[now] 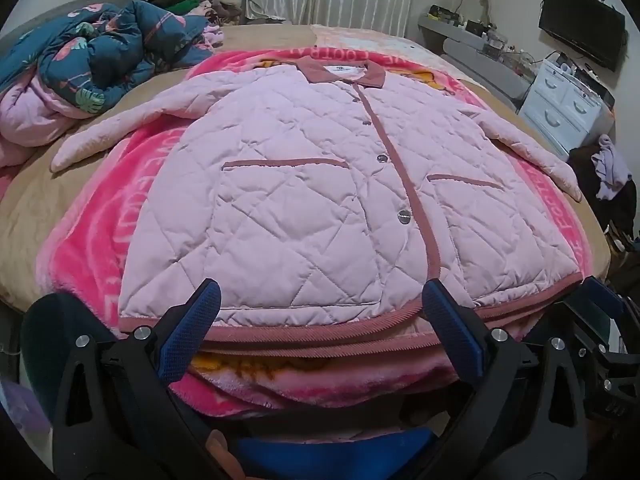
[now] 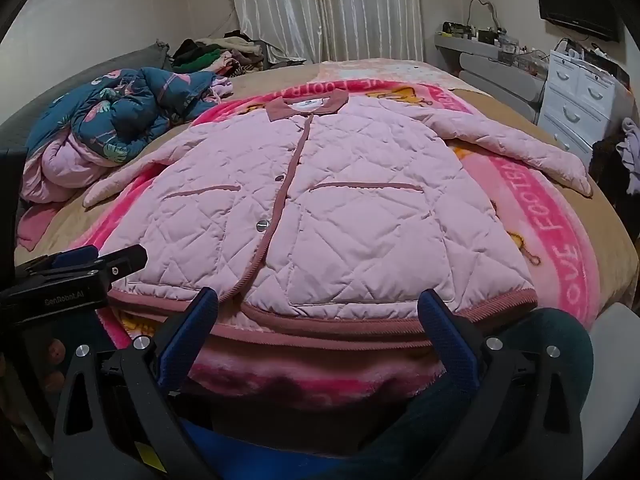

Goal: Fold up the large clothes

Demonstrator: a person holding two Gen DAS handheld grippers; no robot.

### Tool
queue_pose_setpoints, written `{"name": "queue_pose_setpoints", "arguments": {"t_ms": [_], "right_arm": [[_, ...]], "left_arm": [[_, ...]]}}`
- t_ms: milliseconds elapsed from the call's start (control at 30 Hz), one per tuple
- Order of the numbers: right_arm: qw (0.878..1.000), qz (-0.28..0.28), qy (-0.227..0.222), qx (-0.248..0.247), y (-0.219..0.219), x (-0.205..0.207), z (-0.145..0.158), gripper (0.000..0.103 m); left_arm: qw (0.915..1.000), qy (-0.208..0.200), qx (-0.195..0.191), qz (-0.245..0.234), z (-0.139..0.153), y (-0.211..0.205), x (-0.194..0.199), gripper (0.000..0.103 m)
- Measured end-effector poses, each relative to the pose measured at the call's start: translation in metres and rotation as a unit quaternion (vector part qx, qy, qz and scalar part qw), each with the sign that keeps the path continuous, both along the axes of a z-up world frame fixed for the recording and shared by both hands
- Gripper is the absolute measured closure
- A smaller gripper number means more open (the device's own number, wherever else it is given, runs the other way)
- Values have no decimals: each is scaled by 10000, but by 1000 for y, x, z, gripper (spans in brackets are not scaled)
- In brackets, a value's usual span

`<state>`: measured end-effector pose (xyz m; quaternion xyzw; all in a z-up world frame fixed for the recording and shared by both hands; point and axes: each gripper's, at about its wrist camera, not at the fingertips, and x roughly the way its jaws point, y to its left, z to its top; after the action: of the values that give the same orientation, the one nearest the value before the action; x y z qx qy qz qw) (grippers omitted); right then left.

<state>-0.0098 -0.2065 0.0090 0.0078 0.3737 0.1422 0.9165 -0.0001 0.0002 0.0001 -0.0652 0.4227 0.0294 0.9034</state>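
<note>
A pale pink quilted jacket (image 1: pixel 304 200) with dark pink trim and collar lies flat, front up and buttoned, on a bright pink blanket (image 1: pixel 92 248); both sleeves spread sideways. It also shows in the right wrist view (image 2: pixel 340 216). My left gripper (image 1: pixel 320 296) is open and empty, just short of the jacket's hem, left of the button placket. My right gripper (image 2: pixel 318 304) is open and empty at the hem near its right half. The left gripper also appears at the left edge of the right wrist view (image 2: pixel 80 264).
The blanket covers a tan bed (image 2: pixel 600 216). A bundled blue flamingo-print quilt (image 1: pixel 100 60) and a heap of clothes (image 1: pixel 192 0) lie at the far left. White drawers (image 1: pixel 560 104), a cluttered shelf and a wall TV (image 1: pixel 580 24) stand at the right.
</note>
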Motion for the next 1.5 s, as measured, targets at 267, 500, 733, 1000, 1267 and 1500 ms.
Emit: {"name": "queue_pose_setpoints", "arguments": {"t_ms": [267, 500, 733, 1000, 1267, 1500], "right_arm": [[10000, 19, 53, 19, 0, -1, 0, 4], [10000, 3, 53, 84, -2, -1, 3, 4], [9999, 6, 100, 77, -1, 0, 5, 4], [9999, 8, 101, 78, -1, -2, -3, 4], [9999, 21, 109, 79, 0, -2, -4, 4], [9999, 9, 122, 89, 0, -2, -4, 4]], "left_arm": [[10000, -53, 17, -20, 3, -3, -2, 9], [10000, -51, 25, -15, 2, -3, -2, 9], [10000, -50, 20, -24, 3, -3, -1, 9], [10000, -18, 22, -29, 1, -4, -1, 9], [10000, -20, 8, -21, 0, -4, -2, 9], [10000, -16, 16, -26, 0, -4, -1, 9]]}}
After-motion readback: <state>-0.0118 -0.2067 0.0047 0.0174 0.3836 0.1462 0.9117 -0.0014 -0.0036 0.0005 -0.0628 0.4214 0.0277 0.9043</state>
